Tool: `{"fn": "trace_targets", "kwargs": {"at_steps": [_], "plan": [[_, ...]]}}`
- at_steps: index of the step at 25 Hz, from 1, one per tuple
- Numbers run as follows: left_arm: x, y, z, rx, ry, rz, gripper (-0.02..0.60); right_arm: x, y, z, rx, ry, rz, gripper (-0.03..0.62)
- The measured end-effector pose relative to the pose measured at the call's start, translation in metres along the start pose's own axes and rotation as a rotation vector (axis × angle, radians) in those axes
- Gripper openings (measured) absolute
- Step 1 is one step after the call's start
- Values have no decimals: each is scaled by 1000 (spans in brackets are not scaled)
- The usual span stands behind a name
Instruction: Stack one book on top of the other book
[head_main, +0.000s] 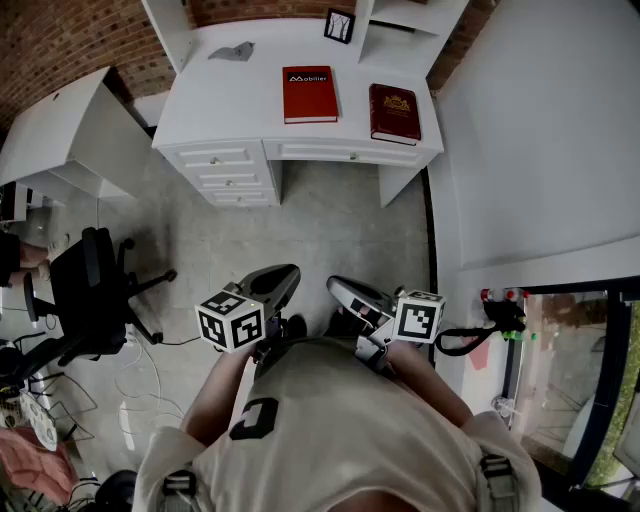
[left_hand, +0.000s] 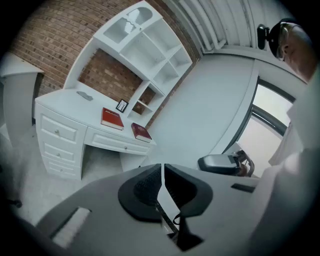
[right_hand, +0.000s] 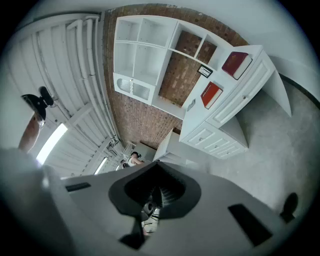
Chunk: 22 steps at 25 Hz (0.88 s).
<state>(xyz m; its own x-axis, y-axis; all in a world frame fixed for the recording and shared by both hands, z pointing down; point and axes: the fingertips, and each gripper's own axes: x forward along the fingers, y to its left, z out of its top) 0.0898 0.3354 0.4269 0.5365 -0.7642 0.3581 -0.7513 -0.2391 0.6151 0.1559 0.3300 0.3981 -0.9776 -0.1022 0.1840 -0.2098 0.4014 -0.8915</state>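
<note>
Left gripper: I have the left gripper (head_main: 288, 272) low, in front of the person's body, and its fingers (left_hand: 146, 186) are pressed together with nothing between them.
Bright red book: the bright red book (head_main: 310, 94) lies flat on the white desk (head_main: 230, 110), far ahead of the left fingers and a little to their right, with bare floor (head_main: 330, 225) between us.
Right gripper: the right gripper (head_main: 336, 284) sits just beside the left one, and its fingers (right_hand: 170, 196) are closed and empty too.
Dark red book: the dark red book (head_main: 395, 112) lies flat on the same desk, far ahead of the right fingers and to their right. It is apart from the bright red book, with a strip of desk top between them.
Step in hand: as I read it, this is the approach. Neither book is touched, neither is lifted, and the stack is not begun.
Next move: I judge I need to close the distance until the desk edge is just under the fingers, then open one pair. Since both books lie flat, I expect to work a finger under a cover edge or slide a book toward the desk edge to get a grip. The dark red book lies nearest the right fingers, so I would take that one, carry it left and set it square on the bright red book.
</note>
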Motion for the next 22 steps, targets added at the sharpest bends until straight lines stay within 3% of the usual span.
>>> {"fn": "trace_targets", "kwargs": {"at_steps": [4, 8, 13, 16, 22], "plan": [[-22, 37, 37, 64, -66, 4, 18, 11, 11, 14, -72, -104, -24, 5], [-42, 62, 61, 100, -94, 11, 19, 10, 9, 8, -66, -132, -77, 5], [-55, 72, 43, 163, -35, 32, 20, 7, 8, 0, -15, -164, -80, 6], [-66, 83, 31, 227, 26, 87, 20, 9, 8, 0, -3, -147, -68, 6], [-70, 80, 35, 174, 13, 87, 20, 13, -1, 9, -5, -103, -45, 6]]}}
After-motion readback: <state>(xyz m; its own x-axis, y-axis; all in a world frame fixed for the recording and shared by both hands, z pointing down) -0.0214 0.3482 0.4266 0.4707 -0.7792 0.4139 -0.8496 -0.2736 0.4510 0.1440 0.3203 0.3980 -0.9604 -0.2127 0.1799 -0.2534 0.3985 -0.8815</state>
